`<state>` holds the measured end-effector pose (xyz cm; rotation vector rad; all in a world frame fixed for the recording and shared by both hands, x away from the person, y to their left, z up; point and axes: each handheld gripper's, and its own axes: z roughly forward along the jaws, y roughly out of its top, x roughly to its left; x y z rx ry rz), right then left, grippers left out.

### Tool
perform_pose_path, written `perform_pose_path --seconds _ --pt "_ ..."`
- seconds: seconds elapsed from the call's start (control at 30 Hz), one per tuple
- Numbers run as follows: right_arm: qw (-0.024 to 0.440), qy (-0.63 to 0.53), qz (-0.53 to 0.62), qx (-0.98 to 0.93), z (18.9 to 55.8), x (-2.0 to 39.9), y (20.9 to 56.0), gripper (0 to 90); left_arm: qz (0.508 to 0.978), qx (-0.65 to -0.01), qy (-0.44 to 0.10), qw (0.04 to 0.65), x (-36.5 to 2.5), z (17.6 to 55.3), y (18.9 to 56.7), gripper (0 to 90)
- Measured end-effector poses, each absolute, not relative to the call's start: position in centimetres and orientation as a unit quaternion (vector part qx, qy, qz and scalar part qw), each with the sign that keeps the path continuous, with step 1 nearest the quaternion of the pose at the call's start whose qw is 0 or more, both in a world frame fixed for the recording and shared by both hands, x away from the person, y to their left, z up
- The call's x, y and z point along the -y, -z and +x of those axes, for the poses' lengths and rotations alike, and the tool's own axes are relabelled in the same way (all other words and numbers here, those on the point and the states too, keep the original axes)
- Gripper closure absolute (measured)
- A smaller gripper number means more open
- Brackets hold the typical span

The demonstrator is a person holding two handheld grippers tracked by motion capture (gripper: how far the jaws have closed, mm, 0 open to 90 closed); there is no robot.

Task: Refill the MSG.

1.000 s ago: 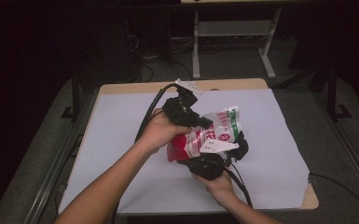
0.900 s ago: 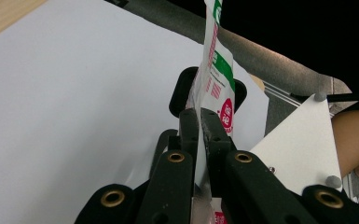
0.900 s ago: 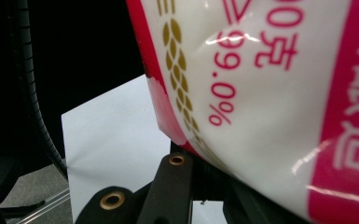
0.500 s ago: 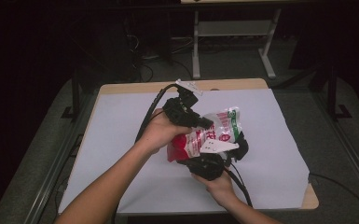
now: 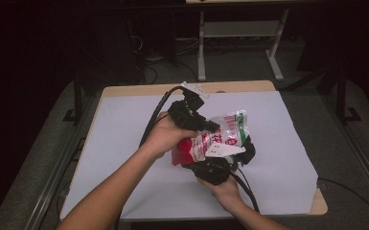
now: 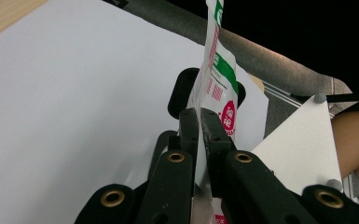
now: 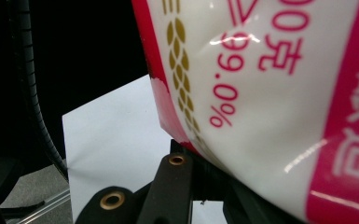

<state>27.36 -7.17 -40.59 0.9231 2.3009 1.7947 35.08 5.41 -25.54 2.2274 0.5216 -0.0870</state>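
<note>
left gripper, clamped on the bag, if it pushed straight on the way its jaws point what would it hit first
Probably the right gripper, whose black jaw shows just past the left gripper behind the bag. Depth is unclear, so the gap is hard to judge.

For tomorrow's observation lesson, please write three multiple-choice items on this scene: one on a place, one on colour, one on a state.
1. Where is the packet?
A. Held above the white sheet between both hand-held grippers
B. On the floor
C. On the shelf behind

2. Which colours does the packet show?
A. Blue and yellow
B. Red, white and green
C. Black only

3. How stand the jaws of the left hand-held gripper?
A. Wide open
B. Shut on nothing
C. Shut on the packet's edge

Key: 1 A, the high view shows it between the two hands; 2 B, its print shows these; 3 C, the left gripper view shows the foil pinched.
</note>
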Motion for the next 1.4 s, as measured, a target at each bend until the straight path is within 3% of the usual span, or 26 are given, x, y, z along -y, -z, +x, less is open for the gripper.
perform_pose_path --seconds 1.4 --pt "0.028 -0.601 0.289 -0.745 27.38 7.01 40.66 90.0 0.887 -0.213 0.039 0.408 -4.92 34.89 25.83 90.0"
